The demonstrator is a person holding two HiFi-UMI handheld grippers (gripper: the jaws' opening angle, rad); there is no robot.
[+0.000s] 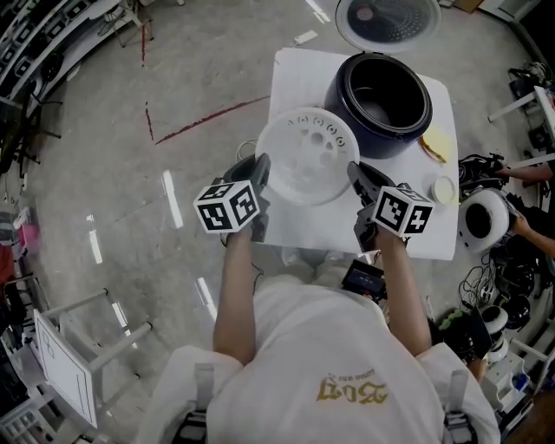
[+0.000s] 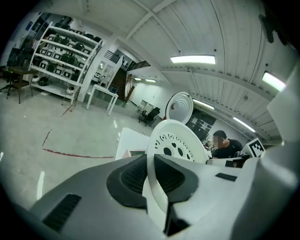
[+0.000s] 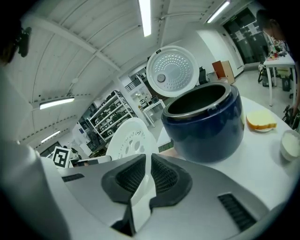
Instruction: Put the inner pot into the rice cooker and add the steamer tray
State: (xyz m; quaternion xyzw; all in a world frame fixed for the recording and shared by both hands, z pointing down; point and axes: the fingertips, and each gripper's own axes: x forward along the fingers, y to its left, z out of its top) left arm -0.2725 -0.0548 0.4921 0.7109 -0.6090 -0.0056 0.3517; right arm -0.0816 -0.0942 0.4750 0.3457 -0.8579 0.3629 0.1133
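Note:
The white perforated steamer tray (image 1: 303,156) hangs in the air over the near part of the white table (image 1: 299,74), gripped by its rim on both sides. My left gripper (image 1: 262,169) is shut on its left edge, my right gripper (image 1: 354,173) on its right edge. In the left gripper view the tray (image 2: 176,140) stands on edge between the pads of the left gripper (image 2: 151,161). In the right gripper view the tray's rim (image 3: 129,136) is pinched in the right gripper (image 3: 147,161). The dark blue rice cooker (image 1: 379,91) stands just beyond, lid (image 1: 388,19) raised, dark inside.
A yellow sponge-like piece (image 1: 436,143) and a small white cup (image 1: 444,189) lie on the table right of the cooker. A white appliance (image 1: 481,217) and cables sit on the floor at the right, near a person's arm (image 1: 529,173). A white frame (image 1: 78,347) stands lower left.

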